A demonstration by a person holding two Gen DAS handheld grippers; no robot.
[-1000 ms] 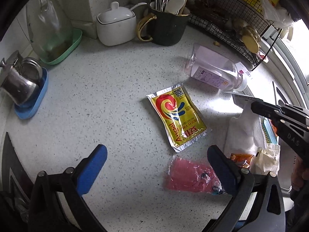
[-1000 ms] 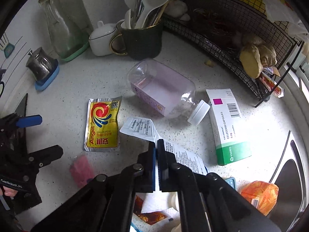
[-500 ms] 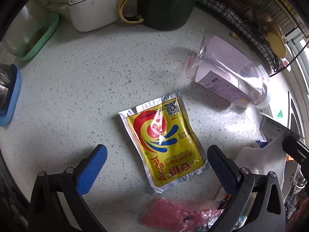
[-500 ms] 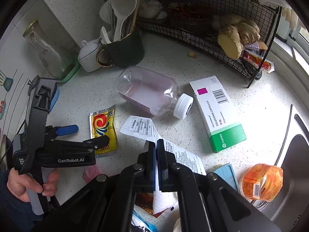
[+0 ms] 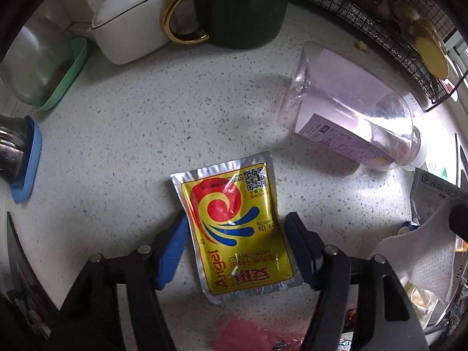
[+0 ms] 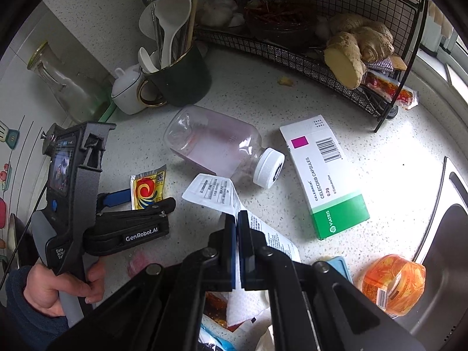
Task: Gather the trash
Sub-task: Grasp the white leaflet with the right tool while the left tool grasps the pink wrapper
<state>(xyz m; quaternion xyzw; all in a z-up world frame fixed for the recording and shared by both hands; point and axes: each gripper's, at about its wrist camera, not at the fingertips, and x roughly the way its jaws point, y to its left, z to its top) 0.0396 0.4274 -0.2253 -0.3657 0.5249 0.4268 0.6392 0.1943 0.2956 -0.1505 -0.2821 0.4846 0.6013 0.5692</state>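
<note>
Left wrist view: left tongs (image 5: pixel 235 235) pointed steeply down over speckled table (image 5: pixel 140 134), jaws closing, blue pads either side of yellow yeast sachet (image 5: pixel 234 228). Sachet flat on table, between the pads; pads close to its edges, not seen pressing. Foil border, red swirl, "Angel" print legible. Clear bottle (image 5: pixel 348 114) on its side up and right of sachet, apart from it, pinkish content. Dark mug with gold handle (image 5: pixel 234 8) and white lidded pot (image 5: pixel 128 20) at far edge, side by side. Pink wrapper (image 5: pixel 248 333) just below sachet, partly hidden by tongs frame. White paper towel (image 5: pixel 424 251) at right edge.

Right wrist view: right tongs (image 6: pixel 237 219) pressed together, pinching printed paper leaflet (image 6: pixel 213 190); leaflet bent over the tips, free end lifted toward bottle. Bottle's white cap (image 6: pixel 269 168) facing medicine box (image 6: pixel 324 175), near but not touching. Box flat on table, white with green end. Orange packet (image 6: pixel 395 280) lower right, next to sink edge (image 6: pixel 447 234). Wire rack (image 6: pixel 321 58) behind, ginger root (image 6: pixel 354 46) inside. Person's left hand (image 6: pixel 61 286) around handle of left tongs, dark sleeve at wrist. Sachet seen here beneath left tongs' tips, left of leaflet.
</note>
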